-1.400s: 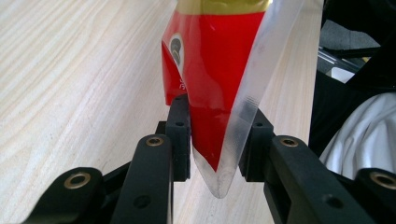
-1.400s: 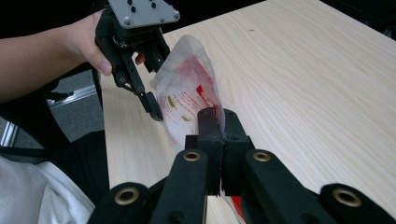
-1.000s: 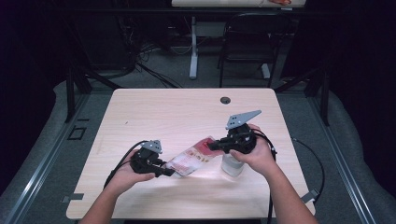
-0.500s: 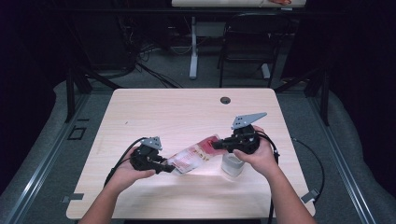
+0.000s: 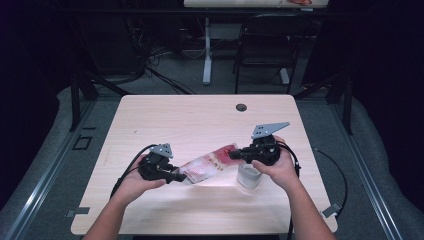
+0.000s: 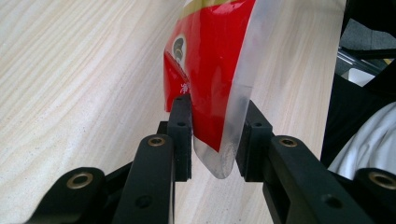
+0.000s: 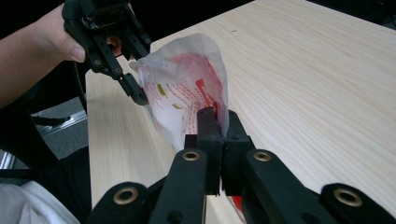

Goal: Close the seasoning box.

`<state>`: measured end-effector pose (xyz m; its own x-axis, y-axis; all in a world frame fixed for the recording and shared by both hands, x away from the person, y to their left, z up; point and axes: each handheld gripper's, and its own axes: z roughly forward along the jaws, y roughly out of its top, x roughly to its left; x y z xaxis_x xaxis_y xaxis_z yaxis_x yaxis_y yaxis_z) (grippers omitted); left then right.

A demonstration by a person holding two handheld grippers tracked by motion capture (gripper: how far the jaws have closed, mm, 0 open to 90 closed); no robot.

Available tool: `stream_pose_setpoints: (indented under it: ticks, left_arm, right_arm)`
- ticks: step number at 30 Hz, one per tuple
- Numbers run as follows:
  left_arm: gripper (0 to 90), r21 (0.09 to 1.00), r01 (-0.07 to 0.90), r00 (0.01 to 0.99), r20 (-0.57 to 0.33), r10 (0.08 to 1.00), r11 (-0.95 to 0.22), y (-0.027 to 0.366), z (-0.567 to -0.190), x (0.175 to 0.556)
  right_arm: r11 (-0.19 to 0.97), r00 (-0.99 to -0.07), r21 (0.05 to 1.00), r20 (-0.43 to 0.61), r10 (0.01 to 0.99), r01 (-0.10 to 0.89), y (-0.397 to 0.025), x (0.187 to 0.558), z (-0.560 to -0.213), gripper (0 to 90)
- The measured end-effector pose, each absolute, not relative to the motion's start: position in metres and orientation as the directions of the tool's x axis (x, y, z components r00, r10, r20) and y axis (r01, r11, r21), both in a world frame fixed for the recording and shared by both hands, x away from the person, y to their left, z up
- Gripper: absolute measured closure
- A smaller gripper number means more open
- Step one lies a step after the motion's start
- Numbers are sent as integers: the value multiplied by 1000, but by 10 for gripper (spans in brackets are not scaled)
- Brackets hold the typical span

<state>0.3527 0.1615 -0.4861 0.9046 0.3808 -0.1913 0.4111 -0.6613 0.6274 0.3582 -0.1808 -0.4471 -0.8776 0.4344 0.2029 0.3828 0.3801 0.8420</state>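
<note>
Two grippers share one red-and-clear plastic pouch (image 5: 209, 166), held above the tabletop (image 5: 200, 120) near its front edge. Left gripper (image 6: 212, 135) stands spread around the pouch's clear corner; right gripper (image 7: 218, 122) pinches the opposite edge, above a clear container (image 5: 248, 176). Bare tabletop lies beyond.

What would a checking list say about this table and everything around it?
Surface: pale wooden table, with a round cable hole near the far edge.
Job's things: red-and-white plastic packet held up between both tongs; clear cup standing under the right hand.
Clutter: nothing seen.
Grippers: right tongs pinched shut on the packet's film; left tongs sit on either side of its corner, grip unsure.
Cables: left cable loops over the table; right cable trails off the edge.
Surroundings: dark room, black chair, grey floor.
</note>
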Motion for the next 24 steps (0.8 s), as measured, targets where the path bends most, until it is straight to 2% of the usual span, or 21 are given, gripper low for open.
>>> stream_pose_setpoints:
  ticks: [8, 13, 24]
  left_arm:
    - [716, 612, 412, 906, -191, 379, -676, 161, -476, 354]
    - [716, 608, 409, 907, -187, 378, -680, 159, -471, 354]
    - [717, 589, 421, 900, -177, 398, -690, 155, -460, 353]
  right_arm:
    - [385, -877, 851, 164, 452, 357, -181, 354, -446, 890]
    - [351, -876, 863, 188, 444, 364, -185, 353, -450, 890]
    - [361, -874, 863, 167, 457, 353, -188, 351, -448, 886]
